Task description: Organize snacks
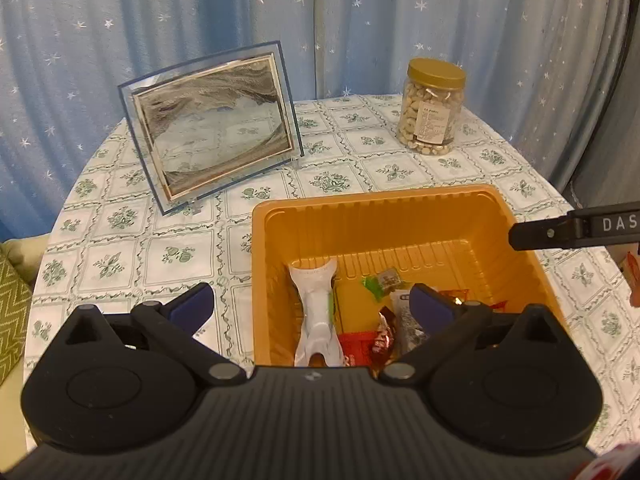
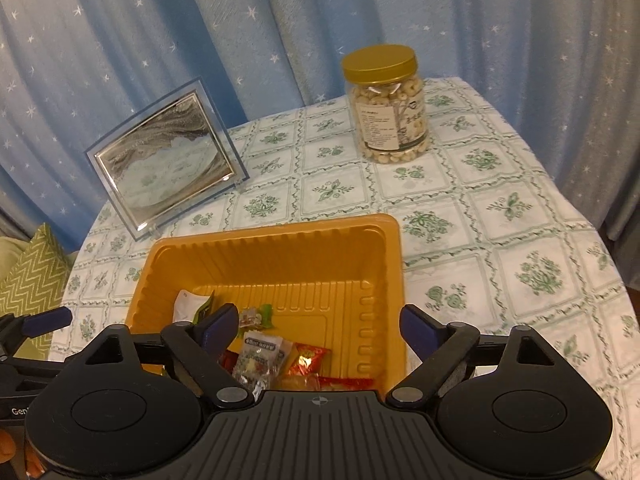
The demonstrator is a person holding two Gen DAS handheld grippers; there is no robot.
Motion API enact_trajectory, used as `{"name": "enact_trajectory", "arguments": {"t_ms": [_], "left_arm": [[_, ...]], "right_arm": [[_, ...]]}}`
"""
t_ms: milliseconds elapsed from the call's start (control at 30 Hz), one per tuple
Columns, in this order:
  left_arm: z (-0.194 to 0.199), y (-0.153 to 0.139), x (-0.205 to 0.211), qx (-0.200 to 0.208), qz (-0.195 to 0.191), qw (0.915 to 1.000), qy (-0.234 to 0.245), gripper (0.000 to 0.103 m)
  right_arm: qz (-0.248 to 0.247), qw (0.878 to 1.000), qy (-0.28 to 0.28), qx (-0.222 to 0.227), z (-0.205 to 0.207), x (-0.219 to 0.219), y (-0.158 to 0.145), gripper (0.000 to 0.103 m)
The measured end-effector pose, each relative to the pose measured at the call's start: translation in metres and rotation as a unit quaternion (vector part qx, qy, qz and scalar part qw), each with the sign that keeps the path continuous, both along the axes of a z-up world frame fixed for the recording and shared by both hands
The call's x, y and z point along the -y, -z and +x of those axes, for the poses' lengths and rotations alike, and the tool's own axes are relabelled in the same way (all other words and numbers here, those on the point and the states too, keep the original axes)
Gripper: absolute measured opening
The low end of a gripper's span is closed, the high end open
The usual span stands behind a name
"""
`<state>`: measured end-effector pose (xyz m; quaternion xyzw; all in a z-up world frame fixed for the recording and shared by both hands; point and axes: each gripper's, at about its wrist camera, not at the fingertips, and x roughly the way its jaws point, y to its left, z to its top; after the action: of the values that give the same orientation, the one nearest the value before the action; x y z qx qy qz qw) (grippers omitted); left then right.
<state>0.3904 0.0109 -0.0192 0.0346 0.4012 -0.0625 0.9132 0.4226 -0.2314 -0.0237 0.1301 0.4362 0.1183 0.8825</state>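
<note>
Both grippers, left gripper [image 1: 312, 306] and right gripper [image 2: 316, 326], hang spread and empty over the orange tray [image 1: 376, 216] with snack packets [image 2: 260, 356] heaped at its near end, bare tablecloth [image 2: 500, 208] all round, "DAS" showing on the right finger [image 1: 576, 230].

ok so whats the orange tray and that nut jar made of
Orange tray: looks like thin moulded plastic, glossy; ribbed walls, rounded corners and light glare suggest it.
Jar: clear body, probably plastic though glass is possible; the nuts show through it and a paper label is stuck on. Its gold lid has a ridged edge and metallic sheen; metal or coated plastic, hard to tell.
</note>
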Motion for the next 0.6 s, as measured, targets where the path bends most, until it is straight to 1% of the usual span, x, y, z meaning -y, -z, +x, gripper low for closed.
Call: {"name": "enact_trajectory", "arguments": {"t_ms": [267, 400, 600], "left_arm": [[-0.037, -0.019, 0.001, 0.013, -0.013, 0.9997, -0.017, 0.103], [-0.066, -0.033, 0.002, 0.025, -0.018, 0.9994, -0.018, 0.103], [-0.107, -0.052, 0.000, 0.033, -0.025, 0.9983, -0.042, 0.103]], "right_arm": [[-0.001, 1.000, 0.000, -0.005, -0.039, 0.001, -0.024, 0.088], [0.004, 1.000, 0.000, -0.004, -0.062, 0.002, -0.035, 0.088], [0.007, 1.000, -0.001, 0.000, -0.098, 0.004, -0.047, 0.088]]}}
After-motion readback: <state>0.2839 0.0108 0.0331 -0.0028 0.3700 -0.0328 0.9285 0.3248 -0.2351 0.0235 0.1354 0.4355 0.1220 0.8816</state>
